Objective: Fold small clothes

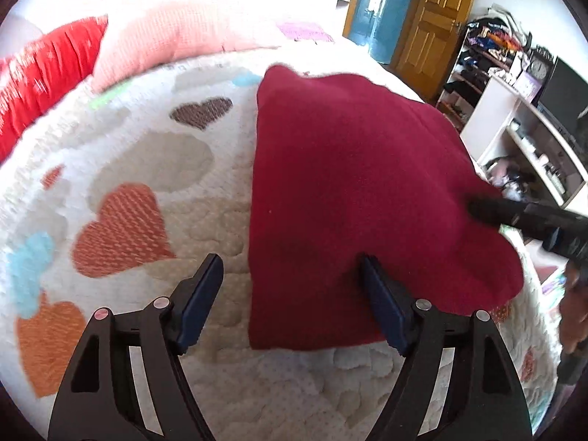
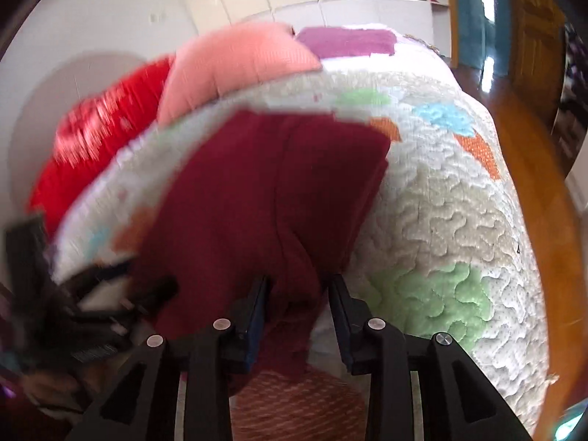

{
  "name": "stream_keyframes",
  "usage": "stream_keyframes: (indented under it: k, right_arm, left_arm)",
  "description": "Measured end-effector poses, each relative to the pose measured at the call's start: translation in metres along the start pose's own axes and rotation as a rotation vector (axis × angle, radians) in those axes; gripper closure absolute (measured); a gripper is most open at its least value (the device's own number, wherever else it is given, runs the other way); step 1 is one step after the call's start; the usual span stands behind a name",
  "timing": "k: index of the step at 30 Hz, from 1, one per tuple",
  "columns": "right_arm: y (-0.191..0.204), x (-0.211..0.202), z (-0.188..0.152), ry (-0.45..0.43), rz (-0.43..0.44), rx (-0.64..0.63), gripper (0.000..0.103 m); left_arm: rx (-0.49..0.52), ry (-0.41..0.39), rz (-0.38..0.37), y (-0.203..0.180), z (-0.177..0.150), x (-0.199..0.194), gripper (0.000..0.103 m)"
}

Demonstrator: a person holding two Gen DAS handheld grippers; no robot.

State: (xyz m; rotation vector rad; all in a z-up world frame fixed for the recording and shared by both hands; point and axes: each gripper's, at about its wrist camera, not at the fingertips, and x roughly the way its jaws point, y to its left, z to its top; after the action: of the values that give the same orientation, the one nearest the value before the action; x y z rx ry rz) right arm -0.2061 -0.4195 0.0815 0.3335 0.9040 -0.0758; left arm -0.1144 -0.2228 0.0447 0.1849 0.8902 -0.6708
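Note:
A dark red garment point(image 1: 352, 183) lies folded on the heart-patterned quilt point(image 1: 165, 154). My left gripper point(image 1: 292, 272) is open at the garment's near left edge, with its right finger point(image 1: 378, 294) over the cloth and its left finger over the quilt. My right gripper point(image 1: 485, 207) reaches in from the right and touches the garment's right side. In the right wrist view the garment point(image 2: 264, 191) bunches between the fingers of my right gripper point(image 2: 297, 286), whose jaws stand partly apart around the cloth. The left gripper shows blurred in the right wrist view point(image 2: 110, 294).
A red pillow point(image 1: 44, 73) and a pink pillow point(image 1: 165, 36) lie at the head of the bed. A wooden door point(image 1: 433, 18) and shelves of clutter point(image 1: 514, 110) stand beyond the bed's right edge. The right wrist view shows a wooden floor point(image 2: 533, 183).

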Motion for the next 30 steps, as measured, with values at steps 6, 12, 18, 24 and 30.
stream_keyframes:
  k: [6, 12, 18, 24, 30]
  right_arm:
    - [0.001, -0.024, 0.001, -0.071, 0.039, 0.046, 0.034]
    - [-0.015, -0.007, -0.006, -0.039, 0.045, 0.123, 0.031]
    - [-0.032, 0.016, -0.006, -0.035, 0.109, 0.154, 0.027]
    - [-0.044, 0.043, 0.000, -0.033, 0.222, 0.210, 0.023]
    - [-0.043, 0.065, 0.009, -0.066, 0.291, 0.279, 0.022]
  left_arm:
    - [0.048, -0.051, 0.053, -0.005, 0.012, -0.019, 0.025]
    - [0.028, -0.038, 0.031, -0.001, 0.029, -0.009, 0.025]
    - [-0.007, -0.006, -0.065, 0.004, 0.042, 0.016, 0.025]
    - [-0.001, 0.014, -0.177, 0.004, 0.050, 0.037, 0.013]
    - [-0.141, 0.121, -0.364, 0.024, 0.052, 0.068, 0.007]
